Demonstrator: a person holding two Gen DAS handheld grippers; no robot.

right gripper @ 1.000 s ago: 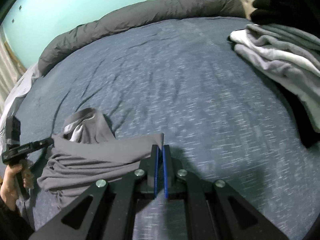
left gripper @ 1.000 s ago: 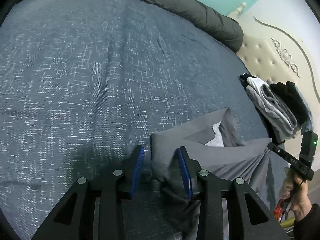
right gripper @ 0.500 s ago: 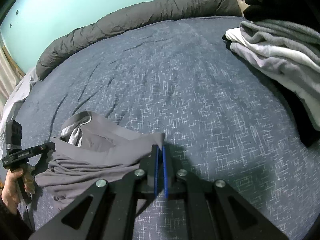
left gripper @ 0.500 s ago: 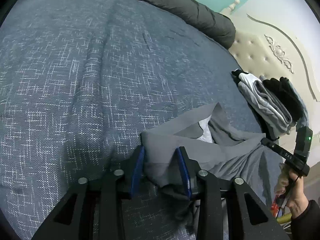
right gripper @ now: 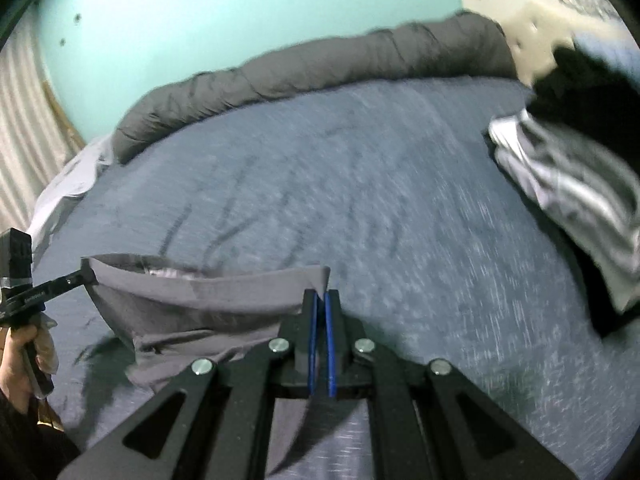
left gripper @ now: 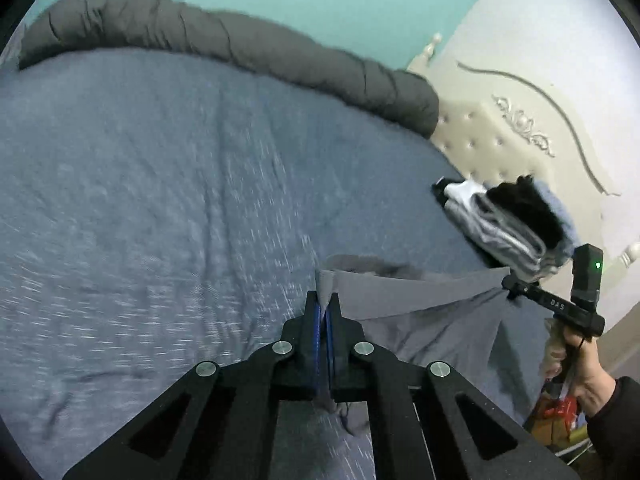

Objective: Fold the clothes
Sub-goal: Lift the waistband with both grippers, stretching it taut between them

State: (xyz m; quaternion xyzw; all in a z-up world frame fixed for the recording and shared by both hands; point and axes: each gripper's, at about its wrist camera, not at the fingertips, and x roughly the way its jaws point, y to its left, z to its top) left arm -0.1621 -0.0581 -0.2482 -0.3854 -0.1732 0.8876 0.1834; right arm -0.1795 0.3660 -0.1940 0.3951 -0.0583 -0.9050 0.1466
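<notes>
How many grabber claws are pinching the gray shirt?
2. The left gripper pinches one top corner of the gray garment; the right gripper pinches the other corner.

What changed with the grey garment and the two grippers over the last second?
The left gripper, open around the grey garment before, has shut on its corner. Both grippers have lifted it, so its top edge now hangs stretched between them above the bed. The right gripper stayed clamped on its corner; the folded pile is unmoved.

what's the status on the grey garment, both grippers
Left hand-held gripper shut on grey garment. Right hand-held gripper shut on its other corner, edge stretched between them above blue bedspread. Folded clothes stack off to the side, not in the way.
</notes>
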